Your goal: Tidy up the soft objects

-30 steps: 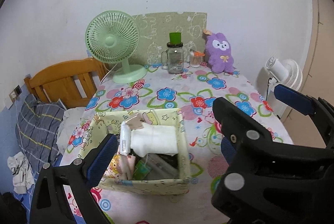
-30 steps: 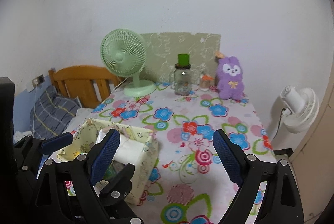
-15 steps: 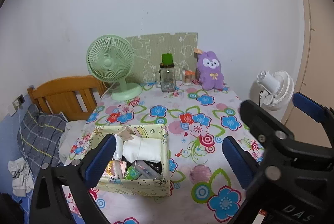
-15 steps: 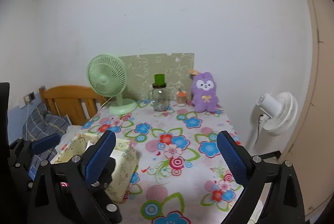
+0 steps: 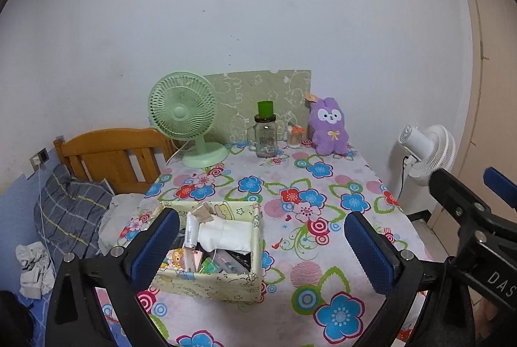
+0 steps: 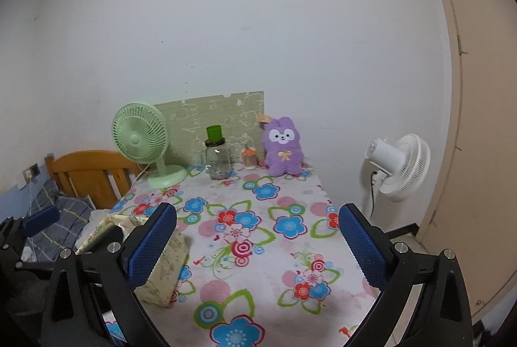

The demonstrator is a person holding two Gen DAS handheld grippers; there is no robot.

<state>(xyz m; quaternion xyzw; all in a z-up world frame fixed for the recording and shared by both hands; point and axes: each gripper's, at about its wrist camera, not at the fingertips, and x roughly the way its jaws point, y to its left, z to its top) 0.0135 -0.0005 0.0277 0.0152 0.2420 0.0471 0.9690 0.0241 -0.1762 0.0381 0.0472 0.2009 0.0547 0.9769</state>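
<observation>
Your purple plush rabbit (image 6: pixel 283 150) sits upright at the far end of the bench (image 6: pixel 258 253), back to the wall, fur fluffy, white face, yellow bow on chest, tag by one ear. Nothing touching it.

Your left tool (image 5: pixel 261 245) is spread wide, nothing between the pads, held above the near end of the bench. Your right tool (image 6: pixel 258 245) is likewise wide apart and empty, well short of the rabbit.

Fabric box (image 5: pixel 255 237) stands on the bench near its front-left corner, under the left tool's left pad (image 5: pixel 155 245); inside it a folded white cloth (image 5: pixel 226 235), a white tube and misc. small items.

Along the back, L to R: green fan (image 6: pixel 142 143), glass jar w/ green lid (image 6: pixel 218 158), small jar (image 6: pixel 248 158) just beside the rabbit. Open floral cloth lies between tools and rabbit. White fan (image 6: pixel 400 166) stands off the bench's right side; bed w/ wooden headboard (image 5: pixel 110 153) on the left.
</observation>
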